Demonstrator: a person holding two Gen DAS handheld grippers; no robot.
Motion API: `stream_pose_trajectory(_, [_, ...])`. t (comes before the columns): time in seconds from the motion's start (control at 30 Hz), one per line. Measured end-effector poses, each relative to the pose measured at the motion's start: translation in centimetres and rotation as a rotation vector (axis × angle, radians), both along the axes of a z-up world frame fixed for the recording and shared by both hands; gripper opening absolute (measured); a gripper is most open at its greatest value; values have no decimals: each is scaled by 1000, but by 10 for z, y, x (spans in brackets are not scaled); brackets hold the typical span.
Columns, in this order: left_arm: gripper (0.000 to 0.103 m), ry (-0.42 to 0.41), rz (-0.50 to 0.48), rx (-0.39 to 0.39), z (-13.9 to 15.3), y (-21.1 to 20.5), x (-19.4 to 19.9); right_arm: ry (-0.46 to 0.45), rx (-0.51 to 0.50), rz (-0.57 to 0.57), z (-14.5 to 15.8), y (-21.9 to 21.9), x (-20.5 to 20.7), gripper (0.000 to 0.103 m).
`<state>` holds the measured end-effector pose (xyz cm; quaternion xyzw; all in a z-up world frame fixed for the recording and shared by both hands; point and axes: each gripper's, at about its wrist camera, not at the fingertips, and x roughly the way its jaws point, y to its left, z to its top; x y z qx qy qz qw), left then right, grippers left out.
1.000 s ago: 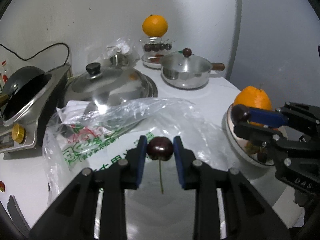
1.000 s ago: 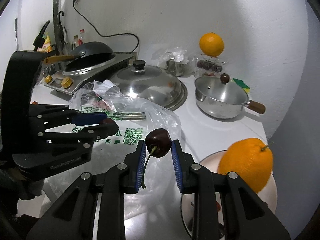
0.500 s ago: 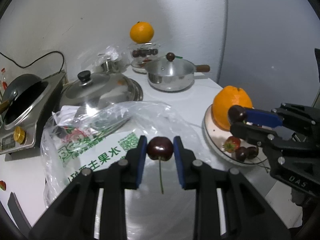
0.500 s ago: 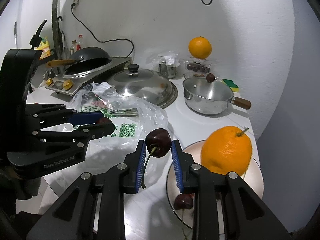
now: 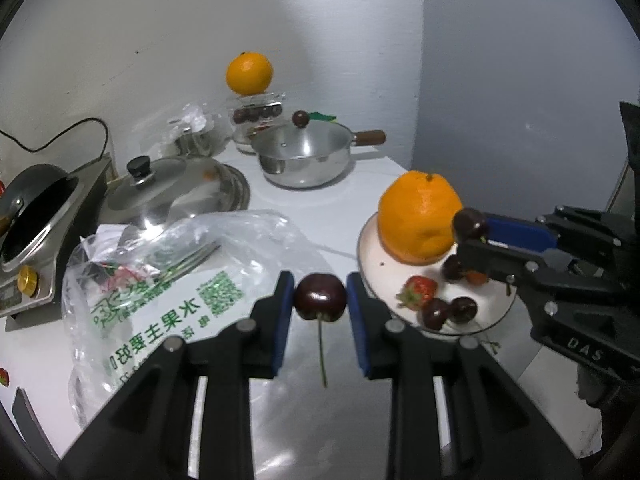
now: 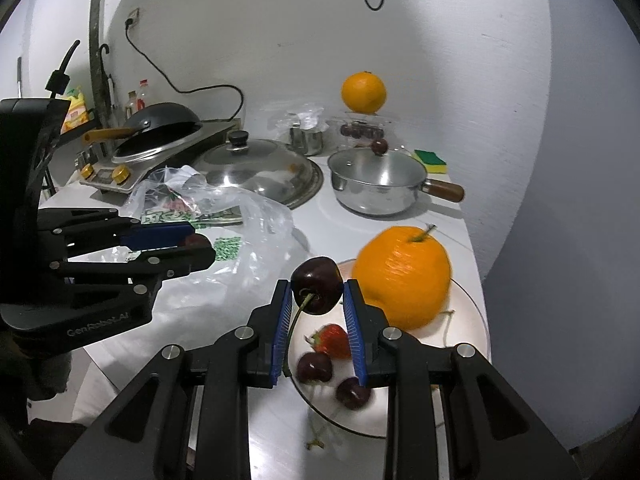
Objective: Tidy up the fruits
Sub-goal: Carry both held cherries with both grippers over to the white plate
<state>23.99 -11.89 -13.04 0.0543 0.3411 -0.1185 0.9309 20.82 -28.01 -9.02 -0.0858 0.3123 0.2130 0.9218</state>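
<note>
Starting at the left of the counter, we see the induction cooker with its black wok (image 5: 32,200), then the clear plastic bag (image 5: 172,280) printed with green characters, lying slack in front of the big domed pan lid (image 5: 168,192). Over the bag's near edge our left gripper (image 5: 320,300) is clenched on a dark cherry (image 5: 320,297), the fruit pinched between the blue pads with its stem hanging straight down. Further back stand the small steel saucepan (image 5: 304,156) and a clear container of cherries with an orange (image 5: 249,73) perched on top. Moving right, the round plate (image 5: 372,240) sits near the counter's right edge and holds a large orange (image 5: 418,218), a strawberry (image 5: 418,290) and a few loose cherries. Our right gripper (image 6: 316,294) is likewise clamped on a second cherry (image 6: 317,289), stem pointing down and back, and it hangs just above the plate's left part, over the strawberry. We judge the step in hand to be carrying both cherries from the bag to the plate. The next move, as we read it, calls for lowering each cherry into a bare patch of the plate, clear of the orange, and only then letting the pads part, gently, since round fruit could roll toward the rim.
</note>
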Motion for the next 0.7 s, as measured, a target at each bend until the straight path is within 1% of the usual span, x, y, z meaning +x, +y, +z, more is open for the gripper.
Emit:
stream_pose_trajectory(0.37, [28,8,-41,2,-4,-36,-2,7,-1,-43,-4,-38,-5,28])
stream_pose_trajectory(0.7, [28,10,-59,7,-5,-54,-3,18,5,-61,-12,-54,-5,28])
